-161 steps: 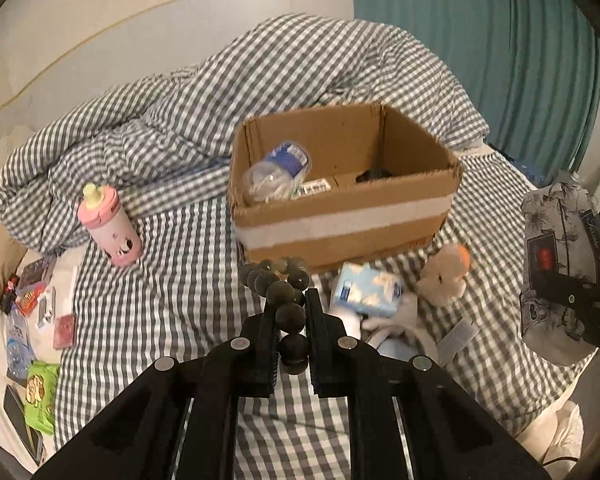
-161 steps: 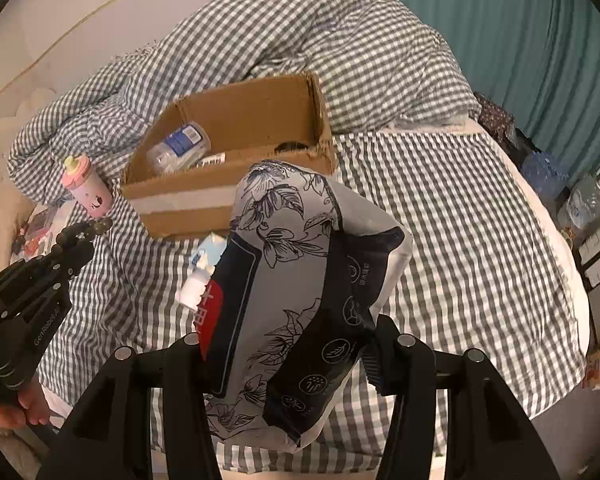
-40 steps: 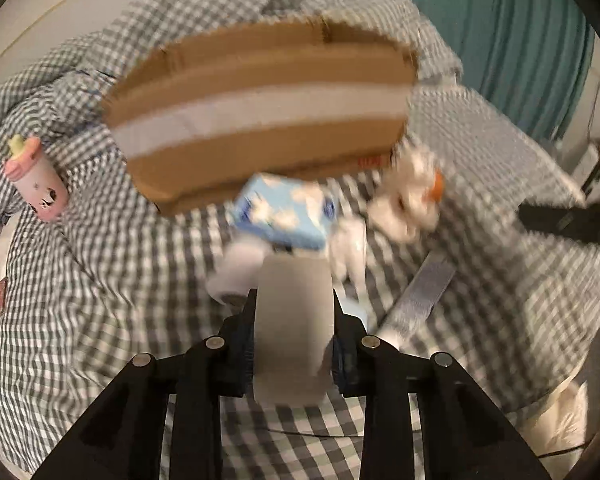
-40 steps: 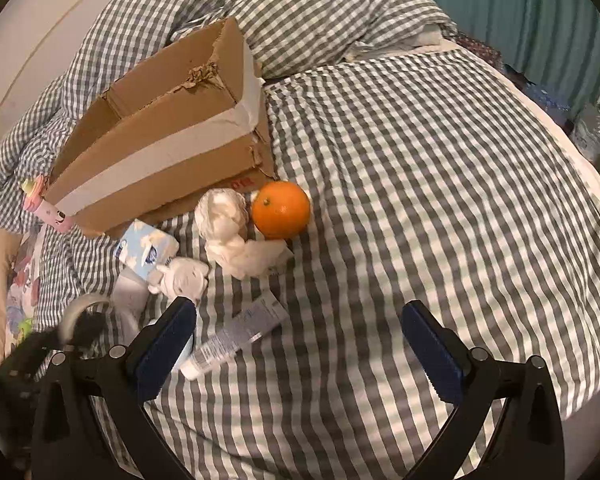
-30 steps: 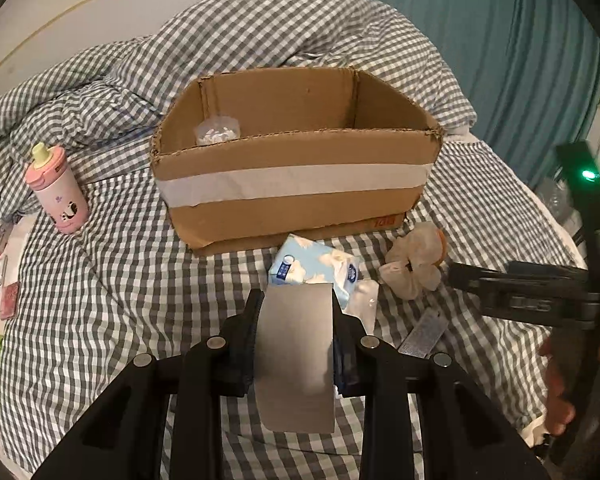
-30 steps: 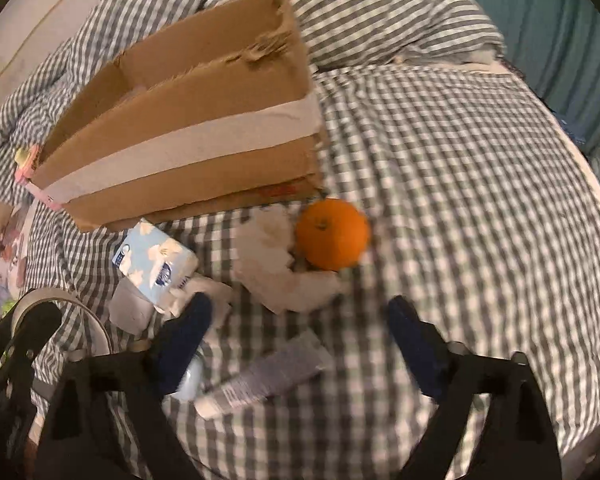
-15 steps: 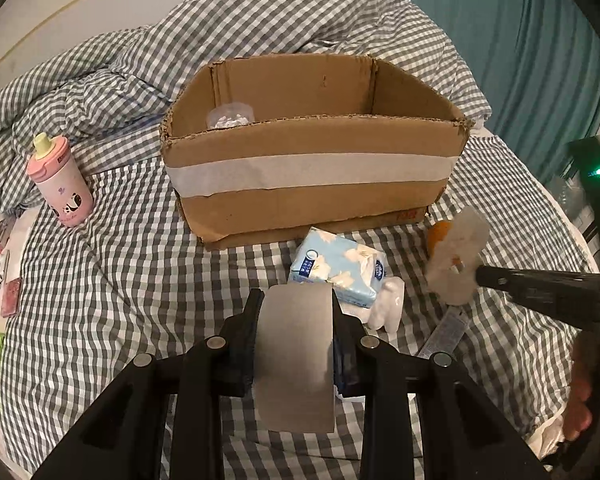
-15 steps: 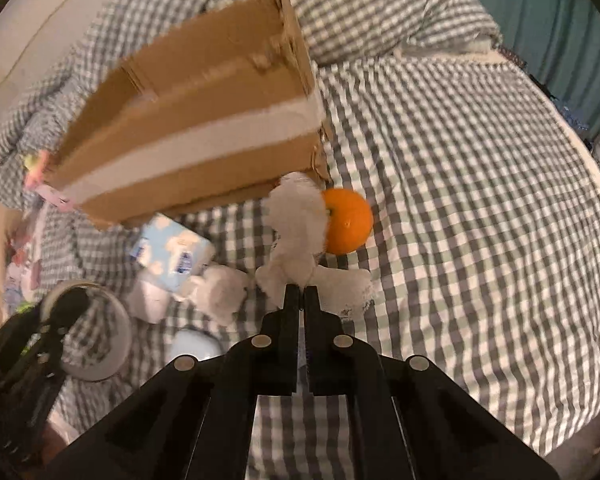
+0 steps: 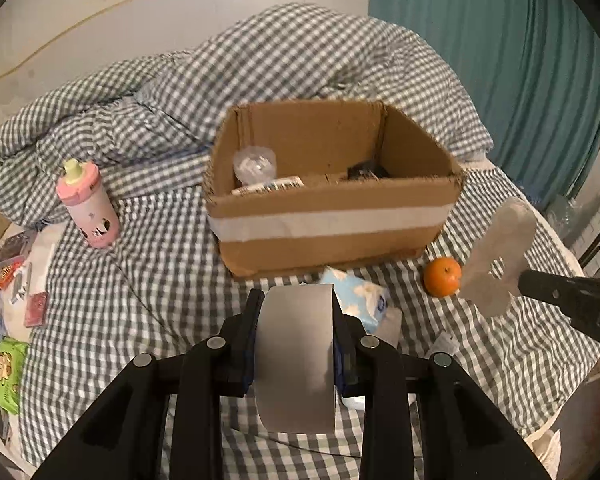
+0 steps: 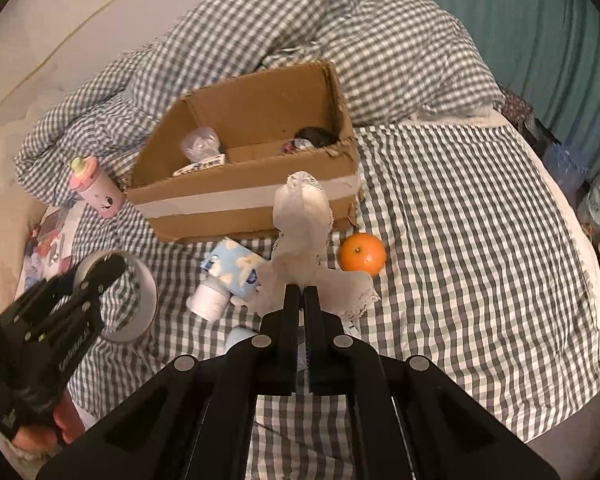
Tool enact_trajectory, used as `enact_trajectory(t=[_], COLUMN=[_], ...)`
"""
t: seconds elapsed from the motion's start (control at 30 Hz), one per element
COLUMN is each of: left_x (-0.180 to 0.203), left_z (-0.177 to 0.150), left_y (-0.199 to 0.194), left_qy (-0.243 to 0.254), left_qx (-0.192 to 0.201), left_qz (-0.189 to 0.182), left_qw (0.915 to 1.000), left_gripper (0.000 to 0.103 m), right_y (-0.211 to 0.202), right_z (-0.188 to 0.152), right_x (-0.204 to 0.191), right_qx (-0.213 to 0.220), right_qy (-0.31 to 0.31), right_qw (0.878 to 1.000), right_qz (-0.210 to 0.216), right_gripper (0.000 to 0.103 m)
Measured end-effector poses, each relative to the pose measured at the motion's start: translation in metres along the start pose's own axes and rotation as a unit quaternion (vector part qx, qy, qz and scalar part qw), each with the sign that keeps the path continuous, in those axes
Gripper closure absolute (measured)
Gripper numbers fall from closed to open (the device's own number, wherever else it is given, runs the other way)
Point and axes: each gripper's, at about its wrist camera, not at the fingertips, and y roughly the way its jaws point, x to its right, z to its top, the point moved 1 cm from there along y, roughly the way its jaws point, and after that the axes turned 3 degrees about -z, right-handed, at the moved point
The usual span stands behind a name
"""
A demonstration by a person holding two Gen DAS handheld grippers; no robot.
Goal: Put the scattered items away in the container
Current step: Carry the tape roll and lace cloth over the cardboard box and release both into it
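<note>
An open cardboard box point(image 9: 332, 220) point(image 10: 244, 196) with white tape stands on the checked bed, holding a clear bottle and dark items. My left gripper point(image 9: 296, 316) is shut on a grey tape roll point(image 9: 296, 360), held above the bed in front of the box; it also shows in the right wrist view point(image 10: 128, 300). My right gripper point(image 10: 302, 292) is shut on a white lace sock point(image 10: 302, 232), lifted above the bed; the sock also shows at the right of the left wrist view point(image 9: 496, 264). An orange point(image 10: 362, 254), a blue tissue pack point(image 10: 234, 266) and a small white bottle point(image 10: 208, 300) lie before the box.
A pink sippy bottle point(image 9: 90, 204) stands left of the box. Small packets and a green snack bag point(image 9: 8, 364) lie at the bed's left edge. A rumpled checked duvet point(image 9: 260, 76) piles behind the box. A teal curtain point(image 9: 520, 60) hangs at the right.
Both grippers have risen and tilted, so the box's inside now shows. The right gripper shut on the sock and has lifted it off the bed. The left still holds the tape roll.
</note>
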Motion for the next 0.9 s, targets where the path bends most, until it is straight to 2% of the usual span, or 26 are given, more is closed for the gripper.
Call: enact_trajectory(t=[0.17,0.27,0.43,0.7,0.9], left_x=[-0.008,-0.012,-0.014,-0.017,-0.019], left_z=[0.021,0.041,0.075,0.11,0.124], left_y=[-0.008,-0.01,-0.007,0.018,0.038], left_qy=[0.002,0.008,0.007,0.011,0.01], left_qx=[0.008,0.015,0.018,0.02,0.013], left_qz=[-0.001,0.007,-0.001,0.011,0.021], left_qw=[1.0,0.9998,0.9998,0.9997,0.9997], left_gripper=[0.074,0.074,0.074,0.074,0.074], right_y=[-0.014,-0.022,-0.028,-0.011,0.008], right_z=[0.017,0.035,0.062,0.092,0.108], right_x=[-0.011,-0.017,-0.022,-0.015,-0.008], right_qx=[0.013,0.025,0.042,0.043,0.036], right_qy=[-0.022,-0.035,-0.047,-0.039,-0.033], right_qw=[1.0,0.999,0.998,0.998,0.999], right_qz=[-0.003,-0.008,-0.004,-0.004,-0.004], right_gripper=[0.101,0.101,0.101,0.101,0.101])
